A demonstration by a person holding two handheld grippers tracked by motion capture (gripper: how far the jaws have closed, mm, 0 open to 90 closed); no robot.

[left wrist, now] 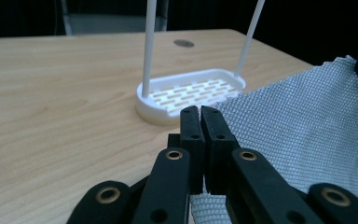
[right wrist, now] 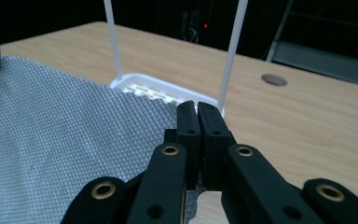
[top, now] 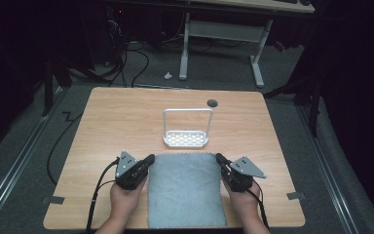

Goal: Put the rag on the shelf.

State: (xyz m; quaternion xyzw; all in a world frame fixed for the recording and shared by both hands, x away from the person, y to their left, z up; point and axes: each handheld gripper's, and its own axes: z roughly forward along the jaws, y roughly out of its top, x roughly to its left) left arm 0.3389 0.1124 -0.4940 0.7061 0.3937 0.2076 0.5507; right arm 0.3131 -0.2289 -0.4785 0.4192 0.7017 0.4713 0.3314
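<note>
A grey cloth (top: 185, 189) lies flat on the wooden table (top: 112, 122), at the near edge. The left gripper (top: 149, 160) sits at the cloth's far left corner, and its jaws are pressed together. I cannot tell if they pinch the cloth. The right gripper (top: 220, 159) sits at the far right corner, jaws together too. A white rack (top: 186, 138) with a tall handle stands just behind the cloth
</note>
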